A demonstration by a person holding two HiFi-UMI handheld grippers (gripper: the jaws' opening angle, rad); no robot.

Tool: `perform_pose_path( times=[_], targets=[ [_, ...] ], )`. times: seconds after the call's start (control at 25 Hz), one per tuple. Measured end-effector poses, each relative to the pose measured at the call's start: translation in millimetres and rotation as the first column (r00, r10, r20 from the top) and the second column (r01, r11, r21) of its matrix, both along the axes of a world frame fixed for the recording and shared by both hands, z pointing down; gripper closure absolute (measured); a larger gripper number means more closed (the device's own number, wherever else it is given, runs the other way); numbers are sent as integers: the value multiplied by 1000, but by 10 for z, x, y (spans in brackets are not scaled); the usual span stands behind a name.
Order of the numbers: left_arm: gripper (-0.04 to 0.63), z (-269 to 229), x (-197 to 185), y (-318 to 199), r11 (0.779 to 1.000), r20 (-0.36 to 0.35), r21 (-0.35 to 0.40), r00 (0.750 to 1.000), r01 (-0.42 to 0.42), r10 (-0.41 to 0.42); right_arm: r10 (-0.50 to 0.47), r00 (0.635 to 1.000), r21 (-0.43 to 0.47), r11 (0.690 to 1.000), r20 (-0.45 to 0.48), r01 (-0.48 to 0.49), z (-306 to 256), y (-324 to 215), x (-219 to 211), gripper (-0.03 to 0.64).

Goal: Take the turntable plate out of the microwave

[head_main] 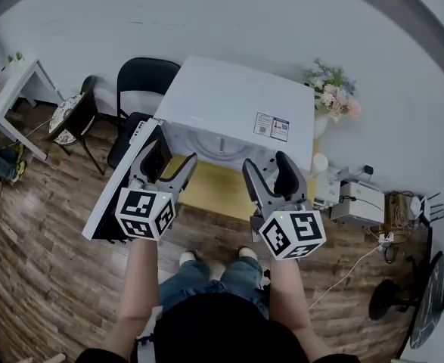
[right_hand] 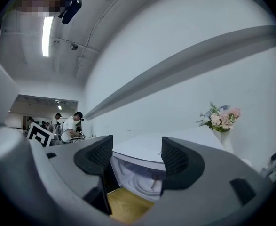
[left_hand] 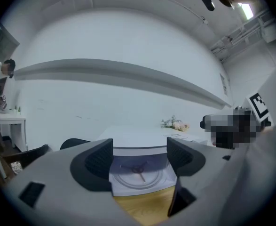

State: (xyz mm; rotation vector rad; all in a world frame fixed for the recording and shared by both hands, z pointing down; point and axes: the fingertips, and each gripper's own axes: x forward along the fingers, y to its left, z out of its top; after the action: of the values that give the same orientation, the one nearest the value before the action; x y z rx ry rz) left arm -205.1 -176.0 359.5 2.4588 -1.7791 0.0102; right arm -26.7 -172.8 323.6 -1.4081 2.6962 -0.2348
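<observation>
A white microwave [head_main: 237, 104] stands on a yellow wooden tabletop [head_main: 214, 191], its door [head_main: 119, 187] swung open to the left. In the left gripper view the clear round turntable plate [left_hand: 138, 172] lies flat on the cavity floor, a three-armed hub showing through it. The right gripper view shows the plate [right_hand: 145, 180] from the right. My left gripper [head_main: 172, 161] [left_hand: 140, 154] and right gripper [head_main: 268, 165] [right_hand: 137, 154] hover side by side just in front of the cavity. Both are open, hold nothing, and are outside the microwave. In the head view the plate is hard to make out.
A vase of pink flowers [head_main: 331, 97] stands right of the microwave. Behind it on the left is a black chair [head_main: 142, 82], beside a second chair [head_main: 70, 116] and a white desk [head_main: 13, 82]. Boxes and cables [head_main: 358, 203] lie on the floor at right. People [right_hand: 69, 126] stand far off.
</observation>
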Motion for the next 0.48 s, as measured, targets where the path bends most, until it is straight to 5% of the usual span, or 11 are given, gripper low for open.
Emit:
perform_pose_path(
  times=[0.2, 0.36, 0.48],
  targets=[
    [242, 72, -32, -47, 997, -9, -6, 997, -72, 72, 83, 995, -25, 996, -48, -84, 137, 49, -24, 288],
    [280, 178, -34, -51, 993, -15, -26, 994, -111, 111, 133, 988, -45, 990, -77, -137, 260, 59, -68, 383],
    [307, 278, 34, -38, 986, -44, -46, 986, -163, 161, 143, 987, -80, 986, -69, -149, 376, 61, -154, 387]
  ],
)
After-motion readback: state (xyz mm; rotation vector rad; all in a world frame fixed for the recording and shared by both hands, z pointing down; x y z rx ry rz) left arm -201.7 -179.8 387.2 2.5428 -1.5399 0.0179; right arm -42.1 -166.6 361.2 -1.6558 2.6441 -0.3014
